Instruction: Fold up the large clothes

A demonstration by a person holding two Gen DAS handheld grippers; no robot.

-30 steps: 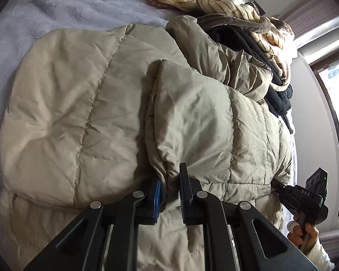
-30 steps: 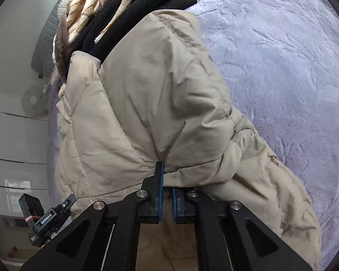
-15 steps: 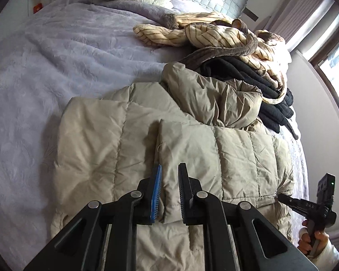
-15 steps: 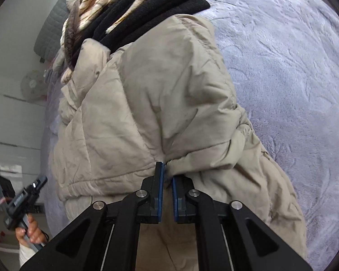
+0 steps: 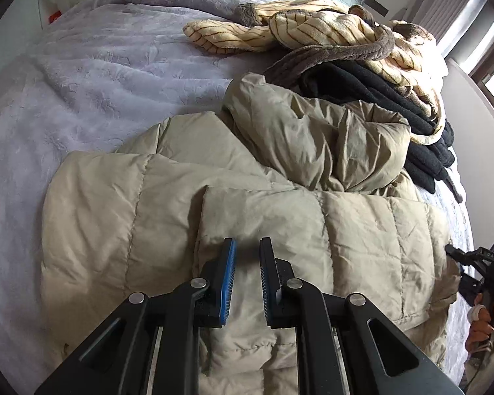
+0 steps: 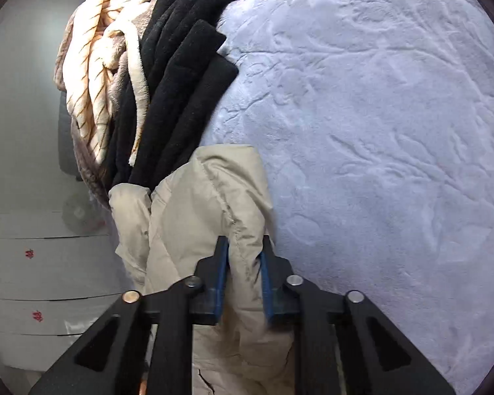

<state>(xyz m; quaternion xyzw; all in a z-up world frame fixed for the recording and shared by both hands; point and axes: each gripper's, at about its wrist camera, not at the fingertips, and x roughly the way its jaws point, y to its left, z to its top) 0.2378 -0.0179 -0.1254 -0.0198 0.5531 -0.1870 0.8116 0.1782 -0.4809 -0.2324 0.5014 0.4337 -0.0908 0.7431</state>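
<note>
The lavender bed cover (image 5: 92, 92) is filling the nine o'clock side of the left wrist view. On it the beige puffer jacket (image 5: 233, 204) is lying folded, one sleeve laid across its body, its hood bunching toward one o'clock. The left gripper (image 5: 247, 260) is hovering over the sleeve at six o'clock, its fingers (image 5: 229, 263) standing slightly apart with nothing between them, clear of the cloth. Toward twelve and one o'clock a cream striped blanket (image 5: 329, 33) is draping over a stack of black garments (image 5: 378, 98), which is touching the hood. At three o'clock the right gripper (image 5: 452, 252) is sitting at the jacket's edge, a hand (image 5: 485, 321) holding its grip.

In the right wrist view, drawers with red marks (image 6: 46, 273) are showing at eight o'clock. At six o'clock the right gripper (image 6: 244, 256) is opening, a fold of the jacket (image 6: 214, 204) lying between its fingers (image 6: 221, 260); whether the pads are pressing it is unclear. The bed cover (image 6: 378, 131) is spreading toward three o'clock.
</note>
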